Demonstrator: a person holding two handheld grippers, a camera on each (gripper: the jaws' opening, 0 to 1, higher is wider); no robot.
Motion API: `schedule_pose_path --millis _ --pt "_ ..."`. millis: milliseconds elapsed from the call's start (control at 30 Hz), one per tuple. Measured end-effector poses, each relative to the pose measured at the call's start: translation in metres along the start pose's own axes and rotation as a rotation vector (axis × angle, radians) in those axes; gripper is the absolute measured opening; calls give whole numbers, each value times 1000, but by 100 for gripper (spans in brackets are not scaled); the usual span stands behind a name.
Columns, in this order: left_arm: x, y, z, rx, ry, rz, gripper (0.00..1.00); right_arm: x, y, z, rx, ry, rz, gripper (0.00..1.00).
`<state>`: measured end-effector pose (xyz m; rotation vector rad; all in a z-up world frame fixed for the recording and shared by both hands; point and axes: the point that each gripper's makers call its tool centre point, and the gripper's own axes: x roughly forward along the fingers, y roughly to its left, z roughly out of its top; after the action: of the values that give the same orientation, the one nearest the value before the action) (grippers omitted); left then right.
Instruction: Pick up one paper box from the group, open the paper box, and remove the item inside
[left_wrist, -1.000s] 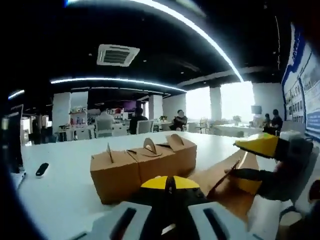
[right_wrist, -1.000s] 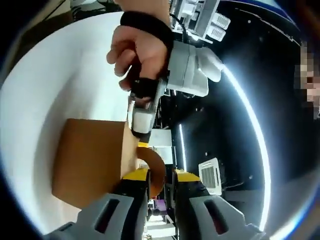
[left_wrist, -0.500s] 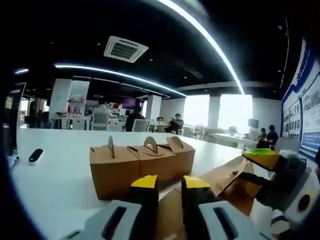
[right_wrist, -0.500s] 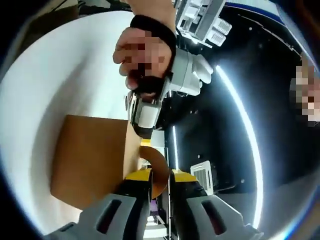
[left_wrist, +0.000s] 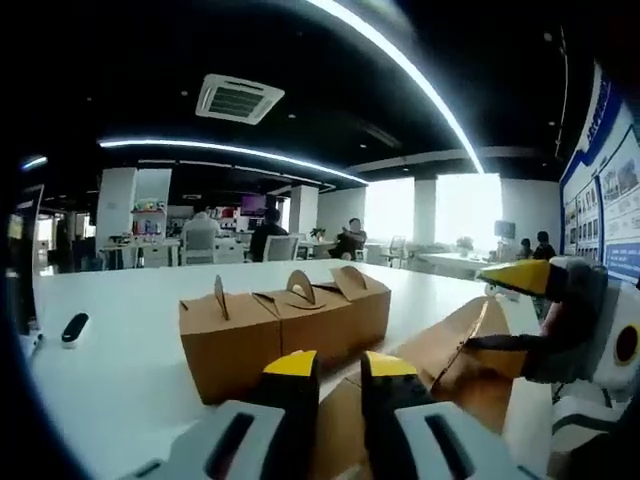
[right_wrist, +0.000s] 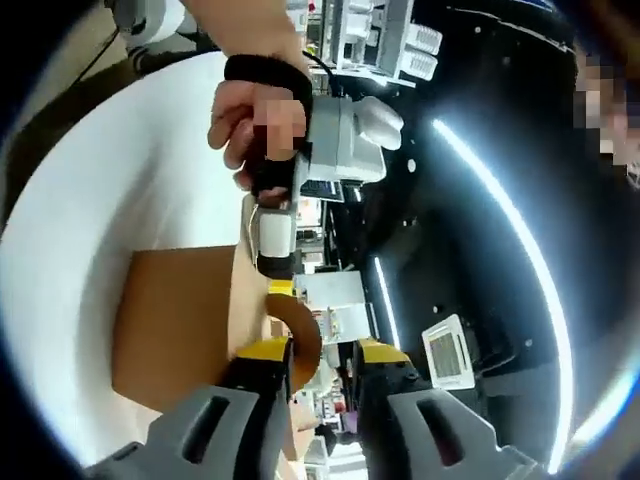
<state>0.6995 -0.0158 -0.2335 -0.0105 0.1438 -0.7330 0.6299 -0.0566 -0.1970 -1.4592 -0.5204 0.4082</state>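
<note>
A white table (left_wrist: 120, 340) is carrying the work and is spanning the lower part of the left gripper view, with an open office behind it where several people are sitting at desks. On the table three closed paper boxes (left_wrist: 285, 325) are standing side by side in a row, touching one another, each with a tab handle sticking up from its top. To the right of that row one paper box (left_wrist: 455, 350) is lying opened, its flaps spread; in the right gripper view the same box (right_wrist: 175, 320) is showing as a broad brown panel with a curved tab rising from it.

The left gripper (left_wrist: 328, 368) is sitting low in front of the boxes with its yellow-tipped jaws parted and a brown flap lying between them; I cannot tell whether they are touching it. In the right gripper view a hand (right_wrist: 250, 120) is gripping its handle. The right gripper (right_wrist: 325, 352) is standing with its jaws spread and the curved tab beside one jaw. A small dark object (left_wrist: 74, 327) is lying near the table's left edge.
</note>
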Motion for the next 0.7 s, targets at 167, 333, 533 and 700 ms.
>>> schedule_pose_path --millis 167,333,533,700 --pt "0 1 0 33 4 14 18 -13 4 -5 66 -8 149 26" --pt "1 1 0 19 -6 13 18 -22 9 -16 342 1 251 25" --pt "2 -2 1 93 15 32 16 -25 16 -31 831 53 382 21" --pt "3 -5 1 113 14 26 11 -18 17 -40 1061 48 394 16"
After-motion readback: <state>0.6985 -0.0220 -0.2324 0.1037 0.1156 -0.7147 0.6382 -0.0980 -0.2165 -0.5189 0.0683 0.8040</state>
